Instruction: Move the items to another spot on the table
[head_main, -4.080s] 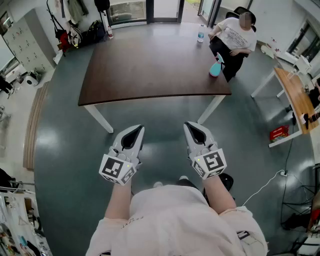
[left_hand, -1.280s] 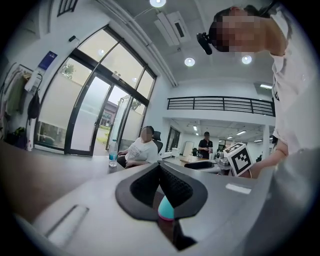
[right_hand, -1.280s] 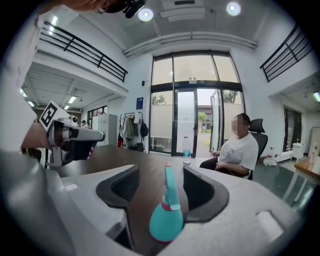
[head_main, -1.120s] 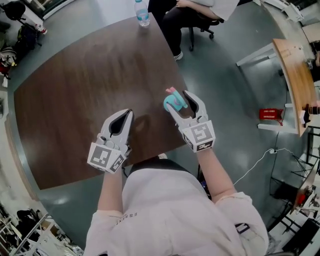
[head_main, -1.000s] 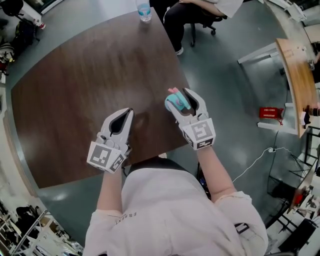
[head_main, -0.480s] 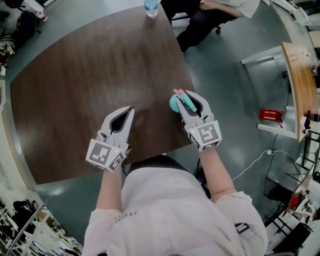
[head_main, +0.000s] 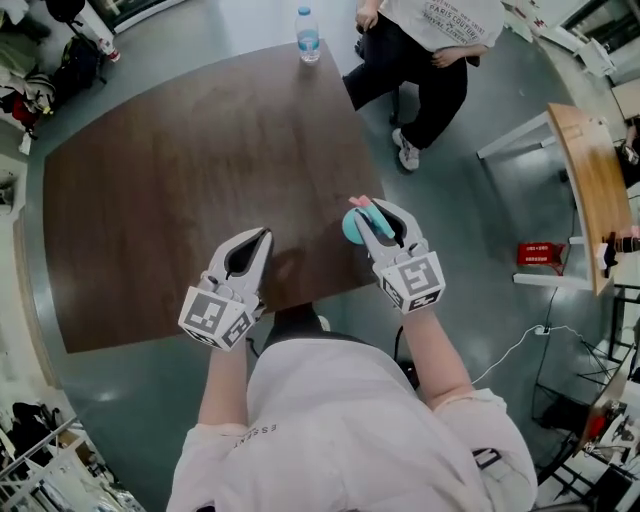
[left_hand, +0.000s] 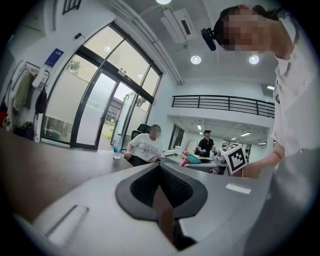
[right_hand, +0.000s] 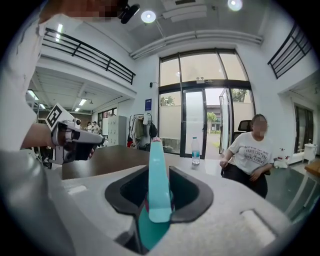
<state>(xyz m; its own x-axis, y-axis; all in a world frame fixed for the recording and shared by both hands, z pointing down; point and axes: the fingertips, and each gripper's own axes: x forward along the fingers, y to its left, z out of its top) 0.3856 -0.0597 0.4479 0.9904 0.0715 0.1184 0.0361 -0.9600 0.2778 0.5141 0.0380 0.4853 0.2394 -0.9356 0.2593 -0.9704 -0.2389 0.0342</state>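
Teal item (head_main: 353, 225): held above the near right corner of the counter (head_main: 170, 170).
Right gripper (head_main: 377, 213): jaws just closed, clamped on the teal item.
Left gripper (head_main: 252, 247): jaws pressed together, nothing held.

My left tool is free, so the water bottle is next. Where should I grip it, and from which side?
Take the water bottle around its mid-body, below the neck, jaws level on either side. It stands upright near the far edge of the table, so probably come in level across the tabletop from the near side; its round, upright body suits a side pinch.
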